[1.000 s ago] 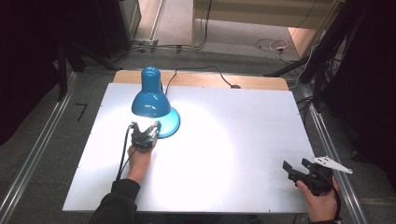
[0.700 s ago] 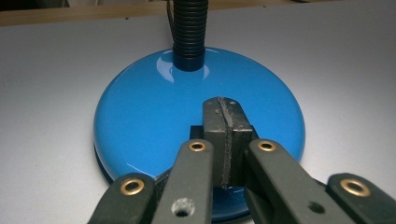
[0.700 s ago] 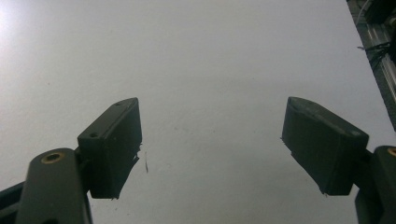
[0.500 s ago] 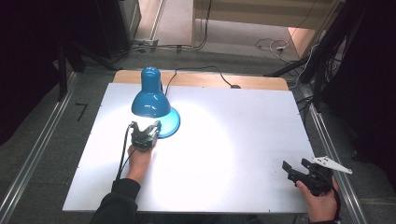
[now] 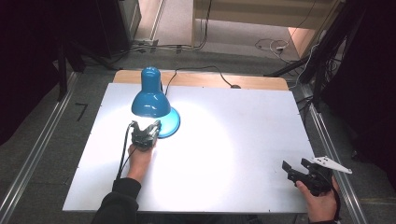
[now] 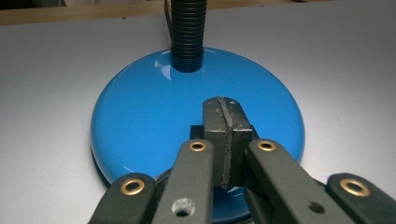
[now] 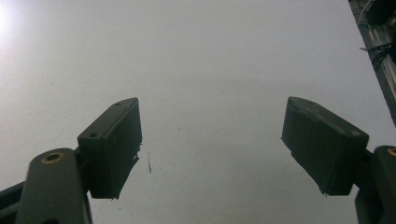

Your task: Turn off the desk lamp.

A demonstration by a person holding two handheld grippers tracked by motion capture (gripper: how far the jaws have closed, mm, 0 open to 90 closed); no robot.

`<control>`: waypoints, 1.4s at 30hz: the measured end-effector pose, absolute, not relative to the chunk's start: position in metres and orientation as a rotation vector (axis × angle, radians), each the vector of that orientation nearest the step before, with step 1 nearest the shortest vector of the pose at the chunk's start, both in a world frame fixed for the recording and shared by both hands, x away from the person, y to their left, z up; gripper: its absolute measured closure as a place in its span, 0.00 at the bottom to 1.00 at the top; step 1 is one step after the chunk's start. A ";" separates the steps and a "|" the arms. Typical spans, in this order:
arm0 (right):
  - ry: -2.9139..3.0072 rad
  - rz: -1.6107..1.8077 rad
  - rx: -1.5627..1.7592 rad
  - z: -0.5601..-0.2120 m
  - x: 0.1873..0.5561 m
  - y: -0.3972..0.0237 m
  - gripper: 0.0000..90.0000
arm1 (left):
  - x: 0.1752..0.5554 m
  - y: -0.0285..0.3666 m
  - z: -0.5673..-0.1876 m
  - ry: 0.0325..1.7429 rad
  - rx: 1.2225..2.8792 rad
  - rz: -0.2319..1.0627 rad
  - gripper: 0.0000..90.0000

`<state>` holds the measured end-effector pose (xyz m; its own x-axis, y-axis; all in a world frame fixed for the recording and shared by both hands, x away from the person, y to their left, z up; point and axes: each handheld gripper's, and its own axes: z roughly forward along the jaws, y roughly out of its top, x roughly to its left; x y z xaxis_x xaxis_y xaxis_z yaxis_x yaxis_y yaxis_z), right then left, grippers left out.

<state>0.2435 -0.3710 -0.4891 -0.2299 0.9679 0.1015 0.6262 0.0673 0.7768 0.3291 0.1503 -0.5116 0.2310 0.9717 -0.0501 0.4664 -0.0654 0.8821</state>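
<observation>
Left gripper (image 6: 228,140): jaws pressed together, pads meeting along a seam, pointing away from the person.
Left hand (image 5: 140,156): behind it, dark sleeve at the forearm.
Right gripper (image 7: 210,144): jaws spread wide apart (nothing between them).
Right hand (image 5: 322,203): low at the near right.

The bench (image 5: 243,140) lies bare across its middle and right, so my right tongs (image 7: 210,140), jaws spread wide near the right front corner, have open surface all ahead. The one obstacle is the blue lamp (image 5: 150,98) at the left rear: its round base (image 6: 154,121) sits right under my left tongs (image 6: 227,140), jaws pressed together, and its black ribbed neck (image 6: 187,32) rises just beyond, blocking the way forward.
</observation>
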 end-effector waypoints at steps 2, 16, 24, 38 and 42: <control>1.901 1.011 1.584 -0.489 0.243 -0.371 0.21 | 0.330 0.150 -0.512 1.359 1.665 0.764 1.00; 1.899 1.014 1.579 -0.489 0.243 -0.373 0.21 | 0.334 0.151 -0.512 1.404 1.647 0.772 1.00; 1.893 1.012 1.584 -0.489 0.243 -0.374 0.21 | 0.334 0.155 -0.510 1.435 1.633 0.755 1.00; 1.892 1.008 1.583 -0.489 0.243 -0.374 0.21 | 0.325 0.162 -0.503 1.435 1.600 0.783 1.00; 1.895 1.009 1.583 -0.489 0.243 -0.373 0.21 | 0.322 0.164 -0.504 1.442 1.594 0.780 1.00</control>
